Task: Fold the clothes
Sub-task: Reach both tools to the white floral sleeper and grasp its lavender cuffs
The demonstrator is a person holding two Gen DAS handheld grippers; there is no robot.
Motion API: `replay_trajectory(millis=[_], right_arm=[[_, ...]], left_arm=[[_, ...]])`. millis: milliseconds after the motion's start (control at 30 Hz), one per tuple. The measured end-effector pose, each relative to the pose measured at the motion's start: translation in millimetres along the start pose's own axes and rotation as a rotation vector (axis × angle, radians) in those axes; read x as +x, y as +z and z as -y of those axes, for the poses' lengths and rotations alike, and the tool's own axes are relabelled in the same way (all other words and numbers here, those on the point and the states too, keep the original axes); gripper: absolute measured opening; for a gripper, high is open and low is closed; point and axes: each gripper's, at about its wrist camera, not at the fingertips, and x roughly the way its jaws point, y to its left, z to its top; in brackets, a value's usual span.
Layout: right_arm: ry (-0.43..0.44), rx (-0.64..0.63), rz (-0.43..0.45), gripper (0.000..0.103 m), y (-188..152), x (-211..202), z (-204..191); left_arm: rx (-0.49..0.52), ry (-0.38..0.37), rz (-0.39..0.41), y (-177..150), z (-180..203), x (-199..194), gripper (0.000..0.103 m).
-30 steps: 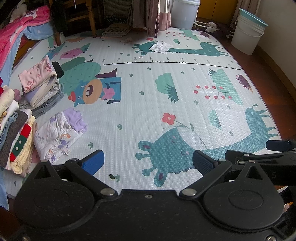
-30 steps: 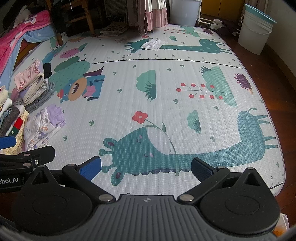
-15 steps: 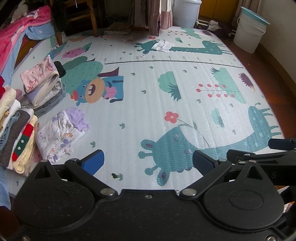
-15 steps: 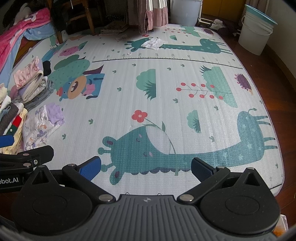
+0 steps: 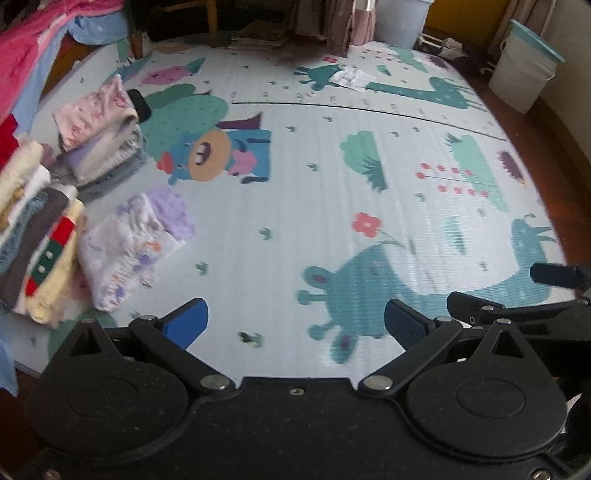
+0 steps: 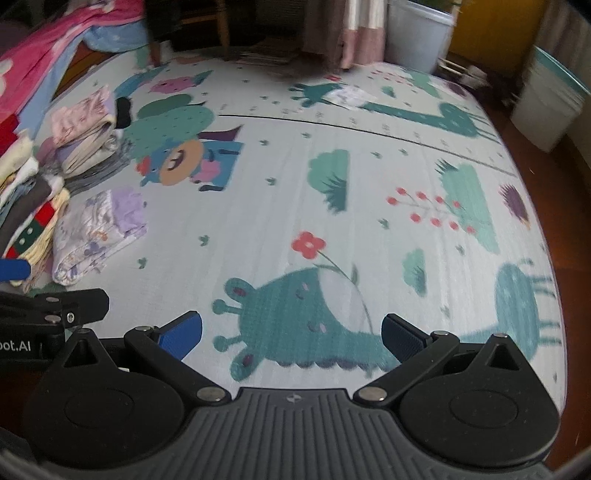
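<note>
My left gripper (image 5: 295, 321) is open over the near edge of the cartoon play mat (image 5: 317, 192), holding nothing. My right gripper (image 6: 291, 332) is open too, above the teal giraffe print, also with nothing in it. A folded lilac floral garment (image 5: 133, 243) (image 6: 96, 236) lies at the mat's left. Beside it stand stacks of folded clothes: a cream, brown and red pile (image 5: 37, 236) (image 6: 29, 221) and a pink and grey pile (image 5: 96, 140) (image 6: 85, 140). A small white cloth (image 5: 351, 78) (image 6: 349, 96) lies at the far end of the mat.
A pink and blue blanket (image 5: 33, 55) hangs at far left. Chair legs (image 5: 210, 18) and a curtain (image 5: 343, 22) stand beyond the mat. White buckets (image 5: 524, 74) (image 6: 417, 33) sit at the back right on wooden floor. The other gripper's fingers (image 5: 554, 275) (image 6: 14, 269) poke in.
Both views have swung left and slightly forward, so the clothes stacks sit further into frame. Both grippers stay open and hold nothing; the frames are now blurred by motion.
</note>
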Motion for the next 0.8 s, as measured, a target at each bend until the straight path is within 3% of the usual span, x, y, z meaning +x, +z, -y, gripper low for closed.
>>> replay_trajectory(millis=[200,433,667,800], right_arm=[[0.076,0.013,0.040,0.103,21.2,32.4,-31.5],[0.190,0.042,0.061,0.103,33.2,74.8,-70.9],[0.298,0.030,0.130,0.103,57.7,100.5,-102.6],[0.337,0.025,0.133,0.103,61.3,125.6,-112.0]], left_arm=[[0.081,0.131,0.058,13.1,-28.5,12.8,0.103],[0.024,0.148,-0.023,44.8,-82.5,47.5,0.103],[0.146,0.317,-0.050,76.2,-117.5,100.7,0.102],[0.076,0.328,-0.046,87.4,-154.7,131.5,0.101]])
